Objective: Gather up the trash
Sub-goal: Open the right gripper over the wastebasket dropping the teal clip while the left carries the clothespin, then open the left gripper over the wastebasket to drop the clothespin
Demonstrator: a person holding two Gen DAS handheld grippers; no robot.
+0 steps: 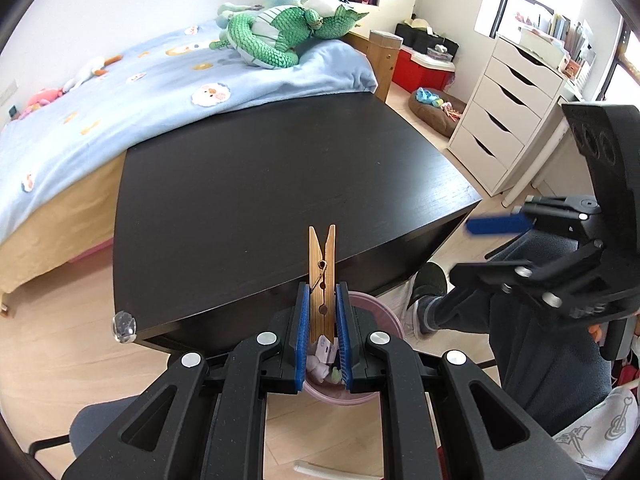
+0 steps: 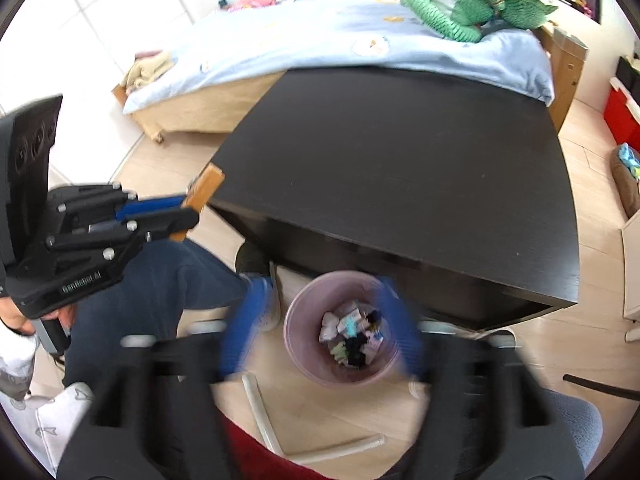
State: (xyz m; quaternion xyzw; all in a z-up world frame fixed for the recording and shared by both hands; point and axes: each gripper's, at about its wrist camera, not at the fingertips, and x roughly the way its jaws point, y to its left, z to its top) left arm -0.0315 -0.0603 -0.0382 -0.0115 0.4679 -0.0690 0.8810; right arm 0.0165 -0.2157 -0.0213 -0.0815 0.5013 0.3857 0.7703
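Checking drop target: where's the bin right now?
The pink bin sits on the floor under the black table's near edge, framed between the open right gripper's fingers in its wrist view.

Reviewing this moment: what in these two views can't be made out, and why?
- Right gripper, right wrist view: fingers smeared by motion blur, though plainly apart.
- Pink bin, left wrist view: mostly hidden behind the left gripper and its wooden clothespin.
- Bin contents, right wrist view: crumpled scraps, too small to identify.
- Person: cut off by frame edges.
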